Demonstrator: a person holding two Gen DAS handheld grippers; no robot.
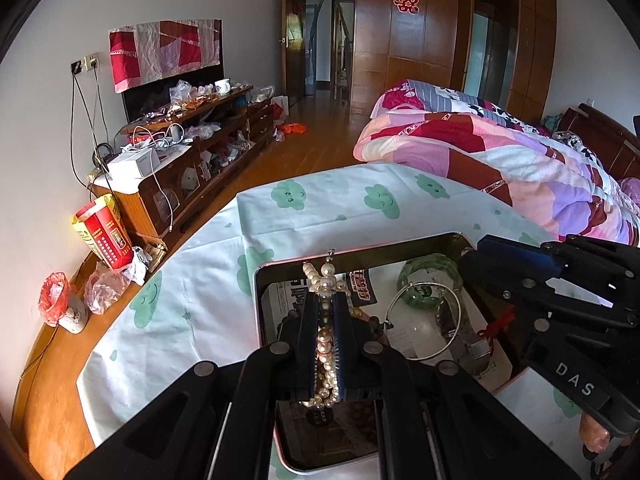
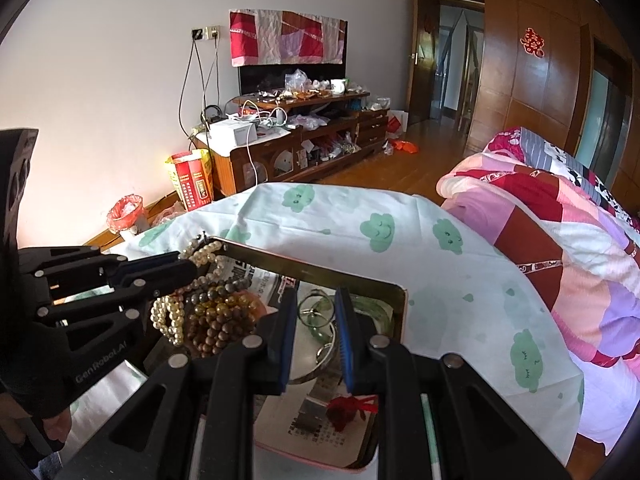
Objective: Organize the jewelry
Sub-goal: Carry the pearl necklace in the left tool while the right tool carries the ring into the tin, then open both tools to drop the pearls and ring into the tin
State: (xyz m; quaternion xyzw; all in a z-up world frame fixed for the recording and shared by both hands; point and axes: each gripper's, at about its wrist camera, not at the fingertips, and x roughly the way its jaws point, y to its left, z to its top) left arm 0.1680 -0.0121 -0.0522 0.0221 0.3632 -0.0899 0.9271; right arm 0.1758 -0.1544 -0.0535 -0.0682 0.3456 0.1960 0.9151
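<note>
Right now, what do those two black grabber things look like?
Both are black plastic with jointed bars and round silver bolts. Each has two flat fingers with blue ridged pads. The left gripper has "GenRobot.AI" in white on its side; the right gripper has white letters "DAS".

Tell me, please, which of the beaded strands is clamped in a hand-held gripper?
The white pearl strand, pinched in the left hand-held gripper; the brown wooden bead bracelets lie loose in the tin tray.

I see glossy pearls (image 1: 325, 344), a shiny metal tin (image 1: 258, 304), a smooth green bangle (image 1: 428, 276), matt cloth (image 1: 320, 216), and newsprint (image 2: 260, 280) lining
</note>
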